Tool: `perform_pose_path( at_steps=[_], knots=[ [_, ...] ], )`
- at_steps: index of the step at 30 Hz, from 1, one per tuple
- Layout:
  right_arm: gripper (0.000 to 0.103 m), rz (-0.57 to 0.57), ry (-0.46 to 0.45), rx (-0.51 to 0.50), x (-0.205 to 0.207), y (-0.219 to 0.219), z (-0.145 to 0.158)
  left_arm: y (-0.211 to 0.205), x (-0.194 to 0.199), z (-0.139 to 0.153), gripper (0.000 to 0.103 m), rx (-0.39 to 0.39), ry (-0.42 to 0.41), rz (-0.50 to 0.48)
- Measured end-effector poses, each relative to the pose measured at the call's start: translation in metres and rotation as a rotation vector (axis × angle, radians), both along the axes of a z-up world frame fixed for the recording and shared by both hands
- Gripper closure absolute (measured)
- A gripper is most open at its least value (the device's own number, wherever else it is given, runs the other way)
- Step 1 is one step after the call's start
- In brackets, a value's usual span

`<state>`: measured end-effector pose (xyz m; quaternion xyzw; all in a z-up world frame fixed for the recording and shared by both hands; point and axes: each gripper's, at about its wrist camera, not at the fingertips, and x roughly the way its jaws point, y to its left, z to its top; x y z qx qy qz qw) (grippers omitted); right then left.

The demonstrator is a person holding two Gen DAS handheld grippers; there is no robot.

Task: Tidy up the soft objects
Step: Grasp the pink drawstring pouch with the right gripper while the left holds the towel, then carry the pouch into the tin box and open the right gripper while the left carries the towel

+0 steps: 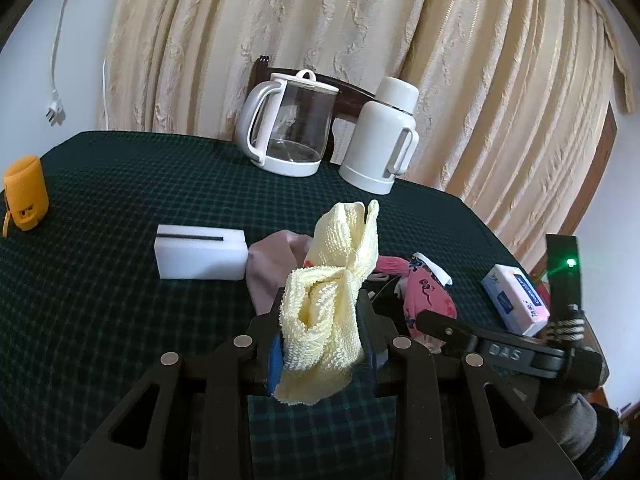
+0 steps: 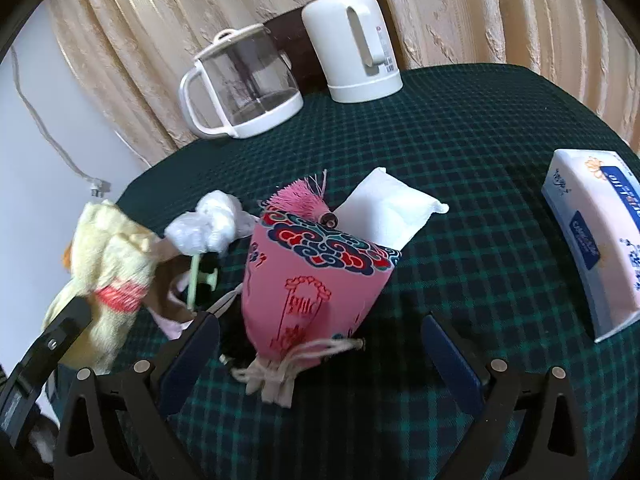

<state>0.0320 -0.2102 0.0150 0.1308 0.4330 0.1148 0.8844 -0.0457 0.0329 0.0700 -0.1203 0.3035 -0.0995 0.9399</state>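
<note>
A pale yellow terry cloth is bunched between the pads of my left gripper, which is shut on it and holds it above the table; the cloth also shows at the left of the right wrist view. Behind it lie a mauve cloth and a pink embroidered drawstring pouch. In the right wrist view that pouch lies between the wide-open fingers of my right gripper, not touched. A white pad and a crumpled clear bag lie past the pouch.
A dark green checked cloth covers the table. At the back stand a glass jug and a white flask. A white foam block and an orange speaker sit left; a tissue pack lies right.
</note>
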Motion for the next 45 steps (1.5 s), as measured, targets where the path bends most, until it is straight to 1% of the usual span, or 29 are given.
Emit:
perform_pose_path(
  at_steps=[2, 7, 8, 9, 10, 11, 12, 13, 15, 19, 28, 37, 45],
  knots=[
    [0.000, -0.007, 0.012, 0.000, 0.005, 0.002, -0.003, 0.002, 0.000, -0.001, 0.072, -0.007, 0.003, -0.001],
    [0.001, -0.016, 0.010, -0.014, 0.011, 0.004, -0.006, 0.004, 0.001, -0.004, 0.072, -0.016, 0.013, -0.011],
    [0.004, -0.015, 0.011, -0.015, 0.012, 0.005, -0.007, 0.004, 0.001, -0.004, 0.072, -0.017, 0.015, -0.013],
    [0.013, -0.013, 0.015, -0.018, 0.013, 0.005, -0.008, 0.005, 0.001, -0.005, 0.072, -0.017, 0.017, -0.015],
    [0.015, -0.010, 0.020, -0.018, 0.013, 0.004, -0.009, 0.004, 0.001, -0.005, 0.072, -0.018, 0.019, -0.016],
    [0.020, -0.008, 0.012, -0.023, 0.012, 0.004, -0.008, 0.004, 0.001, -0.006, 0.072, -0.017, 0.020, -0.017],
    [0.029, 0.008, 0.014, -0.010, 0.012, 0.005, -0.008, 0.004, 0.001, -0.005, 0.072, -0.017, 0.021, -0.018],
    [0.033, 0.020, 0.019, 0.002, 0.011, 0.005, -0.007, 0.003, 0.001, -0.006, 0.072, -0.016, 0.022, -0.019],
    [0.036, 0.022, 0.013, -0.001, 0.008, 0.004, -0.005, 0.002, 0.001, -0.005, 0.072, -0.015, 0.023, -0.020],
    [0.037, 0.026, 0.000, -0.001, -0.002, 0.000, -0.001, -0.001, 0.000, -0.004, 0.072, -0.010, 0.020, -0.023],
    [0.037, 0.000, -0.076, 0.017, -0.030, -0.025, 0.018, -0.018, -0.004, 0.003, 0.072, 0.008, 0.011, -0.050],
    [0.037, -0.063, -0.162, 0.024, -0.063, -0.059, 0.036, -0.044, -0.007, 0.009, 0.072, 0.031, 0.006, -0.101],
    [0.037, -0.148, -0.243, 0.025, -0.091, -0.096, 0.054, -0.068, -0.010, 0.015, 0.072, 0.054, -0.003, -0.148]
  ],
)
